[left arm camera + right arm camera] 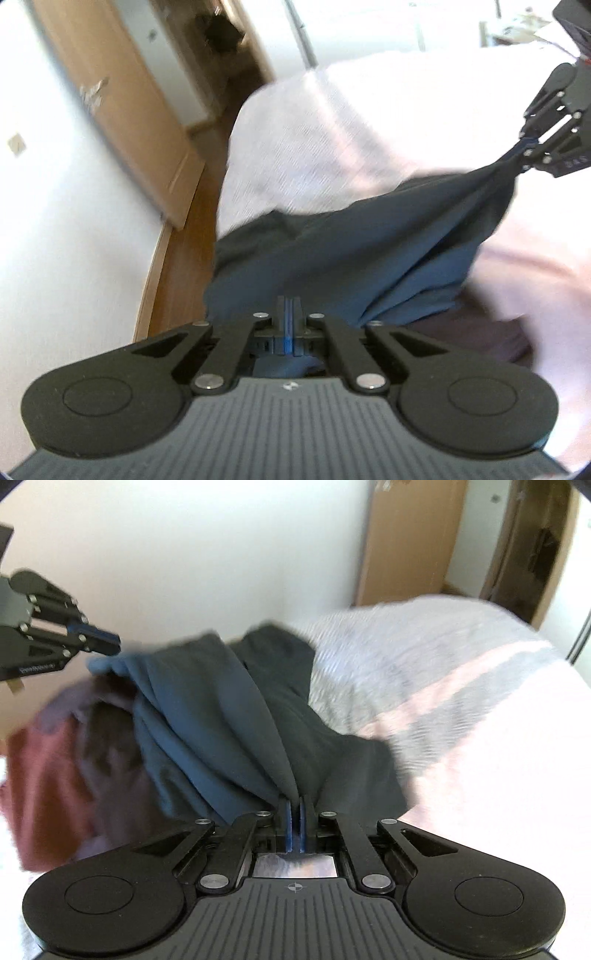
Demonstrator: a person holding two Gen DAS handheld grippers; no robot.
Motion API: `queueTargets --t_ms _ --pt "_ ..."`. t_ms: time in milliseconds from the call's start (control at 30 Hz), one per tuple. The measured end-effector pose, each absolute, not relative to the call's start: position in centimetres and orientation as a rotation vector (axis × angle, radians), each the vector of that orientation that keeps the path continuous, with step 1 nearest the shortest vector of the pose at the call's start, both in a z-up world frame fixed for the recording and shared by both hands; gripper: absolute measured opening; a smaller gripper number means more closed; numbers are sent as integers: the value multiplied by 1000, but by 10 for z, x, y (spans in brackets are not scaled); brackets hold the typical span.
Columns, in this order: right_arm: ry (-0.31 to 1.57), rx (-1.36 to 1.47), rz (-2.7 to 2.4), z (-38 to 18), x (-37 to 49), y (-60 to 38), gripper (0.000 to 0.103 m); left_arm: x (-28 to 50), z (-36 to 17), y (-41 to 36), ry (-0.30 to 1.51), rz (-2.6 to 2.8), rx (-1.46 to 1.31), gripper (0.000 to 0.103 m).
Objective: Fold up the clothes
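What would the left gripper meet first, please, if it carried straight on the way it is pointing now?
Most likely the dark blue garment itself: the left gripper is shut on its edge, and the cloth spreads directly ahead. Beyond it lies the pale bedcover, though depth is hard to judge in this blurred view.

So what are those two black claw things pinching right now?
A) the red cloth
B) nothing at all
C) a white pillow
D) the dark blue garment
D: both the left gripper and right gripper are shut on the dark blue garment, stretched between them.
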State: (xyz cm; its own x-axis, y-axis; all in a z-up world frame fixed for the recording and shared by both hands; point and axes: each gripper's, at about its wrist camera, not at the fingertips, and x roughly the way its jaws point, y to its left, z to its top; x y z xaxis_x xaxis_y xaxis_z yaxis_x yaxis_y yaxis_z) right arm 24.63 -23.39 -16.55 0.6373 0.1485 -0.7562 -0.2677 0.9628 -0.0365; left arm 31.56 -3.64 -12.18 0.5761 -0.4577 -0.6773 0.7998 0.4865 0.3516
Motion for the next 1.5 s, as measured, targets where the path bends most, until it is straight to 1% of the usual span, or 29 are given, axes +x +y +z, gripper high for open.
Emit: queueTargets --t_ms 100,200,233,333,400,433,467,567,600,633,667,700,833,967,1000,1067,1100,1133,1167,1267,1367,1433,1500 --pt "793 -155 174 -127 184 -251 0 248 -97 -59 481 -879 749 0" --pt "774 -117 87 -98 118 -285 0 188 -96 -81 462 -911 803 0" --pt "779 -108 60 -92 96 -299 0 173 -100 -86 460 -912 825 1" --pt "798 -108 71 -85 30 -324 0 150 -120 -90 469 -865 901 9" --pt "814 -130 102 -93 2 -328 0 150 -129 -88 506 -821 914 19" --pt "835 -122 104 -98 -5 -330 0 153 -132 -85 515 -808 925 33" --pt "841 -111 106 -103 -6 -329 0 158 -136 -81 510 -796 945 45" --pt "849 -90 124 -115 2 -318 2 196 -152 -69 494 -742 1011 53" --pt "848 -89 136 -120 16 -312 16 214 -158 -62 495 -725 1028 54" --pt "848 -88 147 -124 31 -305 47 231 -165 -58 496 -712 1041 54" --pt "847 -87 158 -129 46 -298 64 249 -173 -56 496 -706 1055 54" --pt "836 -92 172 -136 64 -294 75 267 -181 -53 496 -702 1069 55" --pt "833 -101 260 -165 161 -264 75 327 -217 -50 488 -696 1149 59" --pt "866 -121 289 -202 250 -243 75 357 -248 -50 464 -733 1253 58" --pt "882 -123 296 -209 270 -239 75 363 -253 -48 475 -745 1267 55" --pt "925 -144 313 -225 298 -234 74 374 -257 -44 522 -771 1258 19" --pt "950 -155 326 -233 310 -232 66 377 -250 -41 535 -766 1213 15" --pt "983 -142 344 -239 319 -233 17 380 -241 -39 538 -754 1161 8" --pt "998 -127 341 -238 322 -235 10 381 -230 -36 532 -737 1110 6" --pt "981 -108 326 -218 318 -240 9 379 -184 -29 500 -699 975 4" --pt "888 -129 299 -173 300 -251 7 359 -135 -34 449 -713 899 3" --pt "812 -147 274 -136 279 -264 7 332 -106 -43 397 -751 899 3" --pt "748 -177 247 -100 248 -282 6 289 -77 -52 363 -811 890 3"
